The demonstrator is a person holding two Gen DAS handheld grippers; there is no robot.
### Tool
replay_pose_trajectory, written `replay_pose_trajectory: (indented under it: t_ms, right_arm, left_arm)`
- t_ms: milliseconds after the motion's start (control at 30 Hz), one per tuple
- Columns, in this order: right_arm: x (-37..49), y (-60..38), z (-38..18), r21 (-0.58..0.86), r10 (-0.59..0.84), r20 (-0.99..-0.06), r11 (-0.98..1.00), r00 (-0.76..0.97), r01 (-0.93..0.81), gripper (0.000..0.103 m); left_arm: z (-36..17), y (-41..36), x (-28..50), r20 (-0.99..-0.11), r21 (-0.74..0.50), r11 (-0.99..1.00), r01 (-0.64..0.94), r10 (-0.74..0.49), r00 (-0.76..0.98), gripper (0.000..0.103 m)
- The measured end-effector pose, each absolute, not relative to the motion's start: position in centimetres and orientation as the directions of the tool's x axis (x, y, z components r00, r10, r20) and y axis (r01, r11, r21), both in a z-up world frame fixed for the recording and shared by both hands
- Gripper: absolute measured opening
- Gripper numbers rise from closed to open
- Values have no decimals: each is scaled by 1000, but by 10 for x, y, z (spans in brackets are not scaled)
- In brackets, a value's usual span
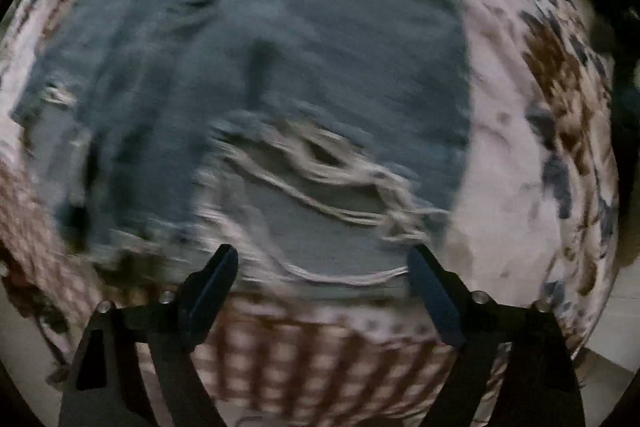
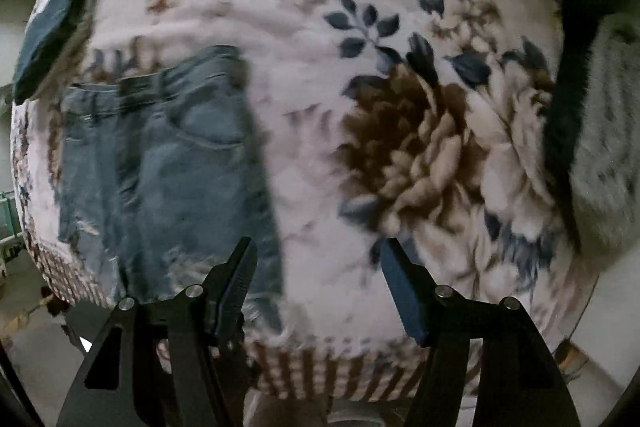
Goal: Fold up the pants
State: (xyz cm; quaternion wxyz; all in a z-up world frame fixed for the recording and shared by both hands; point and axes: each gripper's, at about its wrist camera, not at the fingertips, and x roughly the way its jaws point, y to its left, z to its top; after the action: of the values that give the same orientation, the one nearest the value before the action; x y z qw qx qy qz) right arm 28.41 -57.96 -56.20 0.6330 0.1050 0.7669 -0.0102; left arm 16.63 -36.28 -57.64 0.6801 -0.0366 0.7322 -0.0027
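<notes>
Blue ripped jeans (image 1: 288, 67) lie folded on a floral blanket (image 1: 512, 115). In the left wrist view they fill most of the picture, with frayed tears near the fingers. My left gripper (image 1: 322, 255) is open and empty, just above the torn near edge. In the right wrist view the jeans (image 2: 168, 163) lie at the left, waistband away from me. My right gripper (image 2: 318, 251) is open and empty, over the blanket (image 2: 400, 155) beside the jeans' right edge. Both views are motion-blurred.
The blanket's checked border (image 2: 320, 371) marks the near edge of the bed. A dark folded cloth (image 2: 52, 27) lies at the far left. A grey fluffy pillow (image 2: 608, 147) sits at the right. Floor shows below left (image 2: 36, 307).
</notes>
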Motion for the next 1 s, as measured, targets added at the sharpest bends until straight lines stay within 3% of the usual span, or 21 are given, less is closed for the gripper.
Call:
replay_pose_trajectory:
  t_ms: [133,200,267,500,533,567,667,1000]
  right_arm:
    - [297,-580,-588,172,200,-957,974,-210,146,67]
    - [304,-576,-597,205,230,-948,970,-220,133,67]
    - [314,-564,-606,255,273,-932,961,-237,105,67]
    - [349,-527,-642,386,390,-890,920,-236,63,64]
    - [350,-524,-644,399,403,-886,914,-227,68,44]
    - [351,-520,-645,413,420,-880,907,-224,78,16]
    - [348,-517,-626,393,401,-902,916,-163,80,9]
    - [349,-485,-506,436,438,-899,896,-1,85,7]
  left_arm:
    - [-594,-392,163,-997,-27,999,20,-25,-69,73]
    - [-594,-394,167,-998,-38,999,16,-37,-46,53]
    - [-583,-392,170,-997,-72,997,12,-72,-8,10]
    - [-539,-358,176,-993,-121,991,-53,-120,13,2]
    - [-534,-353,178,-993,-121,991,-56,-121,19,2]
    - [-525,-348,179,-992,-121,991,-60,-119,29,2]
    - [-505,-330,187,-991,-126,990,-69,-122,55,2]
    - [-394,-209,197,-967,-189,971,-147,-159,198,2]
